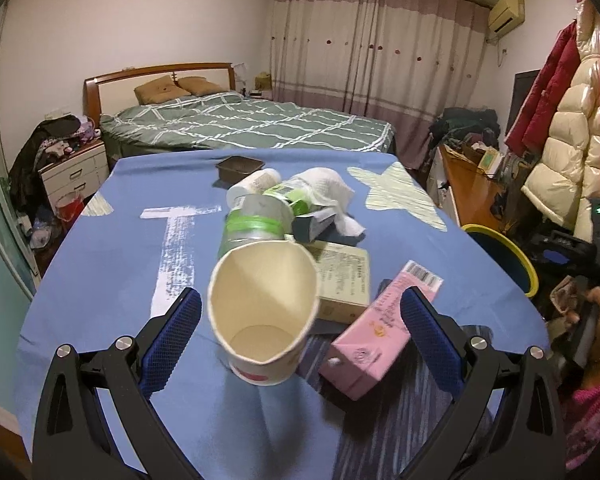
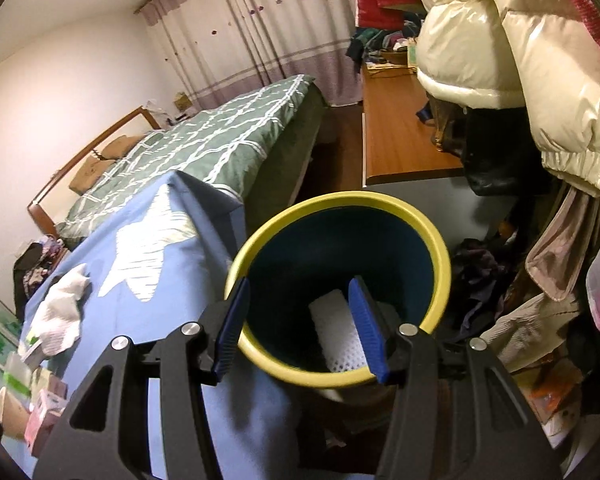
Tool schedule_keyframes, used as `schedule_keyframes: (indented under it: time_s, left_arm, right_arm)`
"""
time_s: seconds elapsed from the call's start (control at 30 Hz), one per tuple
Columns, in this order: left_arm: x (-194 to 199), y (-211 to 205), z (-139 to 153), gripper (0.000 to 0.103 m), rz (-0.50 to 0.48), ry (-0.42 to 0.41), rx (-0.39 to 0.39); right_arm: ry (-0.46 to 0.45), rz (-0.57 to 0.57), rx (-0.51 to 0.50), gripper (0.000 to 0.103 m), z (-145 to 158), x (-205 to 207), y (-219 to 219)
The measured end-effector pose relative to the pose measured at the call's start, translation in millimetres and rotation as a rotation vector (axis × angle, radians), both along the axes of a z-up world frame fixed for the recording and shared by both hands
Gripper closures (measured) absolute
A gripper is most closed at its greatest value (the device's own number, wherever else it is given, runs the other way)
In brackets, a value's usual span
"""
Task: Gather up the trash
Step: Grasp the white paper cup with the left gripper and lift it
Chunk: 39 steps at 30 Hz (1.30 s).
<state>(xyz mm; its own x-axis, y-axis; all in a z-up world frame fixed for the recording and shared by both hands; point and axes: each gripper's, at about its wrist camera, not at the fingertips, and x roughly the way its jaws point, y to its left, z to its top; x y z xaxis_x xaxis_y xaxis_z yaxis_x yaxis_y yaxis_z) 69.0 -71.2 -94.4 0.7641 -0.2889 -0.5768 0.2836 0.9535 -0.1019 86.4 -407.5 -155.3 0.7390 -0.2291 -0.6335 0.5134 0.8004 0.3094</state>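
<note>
Blue cloth point(image 1: 112, 264) covers the table, green-quilted bed point(image 1: 236, 124) apparently close behind

pink carton point(image 1: 380, 320), yellow-rimmed bin point(image 2: 340, 376), blue tablecloth point(image 1: 112, 248).

A cream paper cup point(image 1: 262, 312) lies tipped on the blue-clothed table point(image 1: 112, 264), mouth facing the left wrist camera. Just beside it a pink carton point(image 1: 374, 340) leans against a pale flat box point(image 1: 346, 284). Behind them sit a clear plastic bottle with green bands point(image 1: 256, 226), a white tub point(image 1: 252, 186), crumpled white tissue point(image 1: 328, 192) and a dark tray point(image 1: 239, 167). Beside the table stands a yellow-rimmed dark blue bin point(image 2: 340, 284) holding a white mesh-textured piece point(image 2: 336, 332).
</note>
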Motion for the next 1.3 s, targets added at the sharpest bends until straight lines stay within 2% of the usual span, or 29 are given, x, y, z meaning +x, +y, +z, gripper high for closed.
schedule_keyframes:
  time_s: [0.3,0.4,0.57,0.77,0.87,1.07,1.2,1.3]
  left_arm:
    - [19.4,13.8,-22.1,0.007,0.039,0.036,-0.014]
    - [25.7,16.5,-26.8,0.014,0.041,0.053,-0.038]
    - [29.1,17.5,-29.9,0.022,0.05,0.052,-0.027]
    - [28.4,18.9,-31.2,0.039,0.034,0.055,-0.032]
    - [26.3,20.8,-28.4,0.044,0.032,0.045,-0.026]
    - [14.8,28.7,-6.8,0.045,0.048,0.008,-0.034]
    - [7.2,22.0,8.1,0.045,0.038,-0.03,-0.001]
    - [11.1,20.2,7.5,0.046,0.041,-0.015,0.003]
  right_arm:
    - [-0.014,0.046,0.004,0.053,4.2,0.5,14.2]
    - [-0.009,0.052,0.009,0.053,2.4,2.6,16.6]
    - [-0.004,0.06,0.011,0.053,0.8,4.1,18.3]
    - [-0.006,0.061,0.015,0.053,1.1,4.5,18.0]
    - [-0.012,0.061,0.015,0.053,1.8,4.1,17.3]
    - [-0.027,0.053,0.01,0.053,4.6,-1.6,15.1]
    - [-0.034,0.048,0.005,0.053,5.7,-5.3,13.5]
    - [-0.032,0.049,0.01,0.053,5.5,-6.0,12.5]
